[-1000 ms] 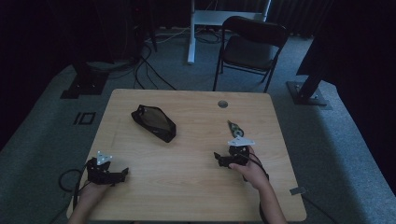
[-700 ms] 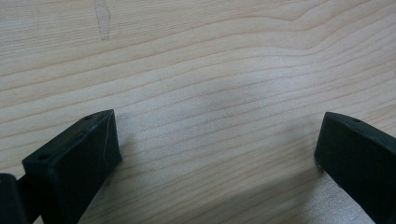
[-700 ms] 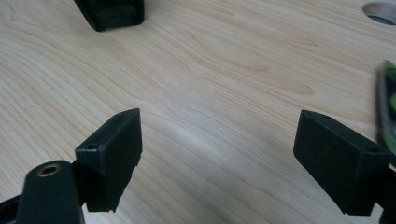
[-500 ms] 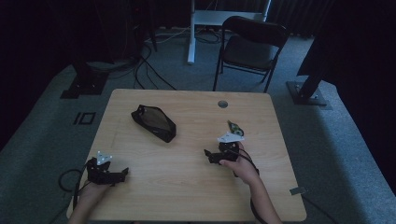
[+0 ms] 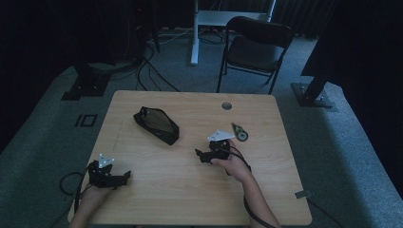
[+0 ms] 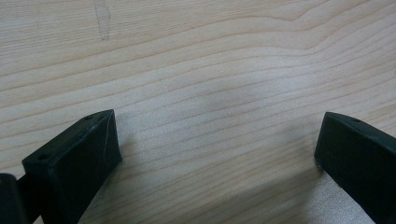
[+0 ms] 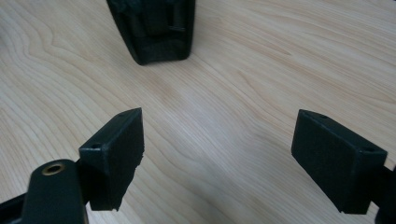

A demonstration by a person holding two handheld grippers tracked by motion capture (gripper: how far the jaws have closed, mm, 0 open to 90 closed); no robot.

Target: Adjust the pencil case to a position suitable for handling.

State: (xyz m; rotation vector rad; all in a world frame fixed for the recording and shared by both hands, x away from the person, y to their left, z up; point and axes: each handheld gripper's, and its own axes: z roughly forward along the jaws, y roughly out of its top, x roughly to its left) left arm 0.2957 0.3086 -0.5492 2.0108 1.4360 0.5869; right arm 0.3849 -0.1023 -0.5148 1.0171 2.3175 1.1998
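Observation:
A black zipped pouch [image 5: 156,124] lies on the wooden table [image 5: 190,190], left of centre toward the back; its near end [image 7: 152,30] fills the top of the right gripper view. My right gripper [image 5: 198,156] is open just right of the pouch, jaws pointing toward it, nothing between them [image 7: 217,154]. A small green-and-black tape dispenser [image 5: 239,132] lies behind the right hand. My left gripper [image 5: 124,176] rests open at the table's front left, over bare wood [image 6: 219,140].
A round cable hole [image 5: 226,105] sits near the table's back edge. A black folding chair [image 5: 256,47] and a white desk leg [image 5: 195,33] stand behind the table. Cables trail from both grippers over the front edge.
My right gripper has moved left, away from the tape dispenser and toward the pouch. The left gripper has stayed put.

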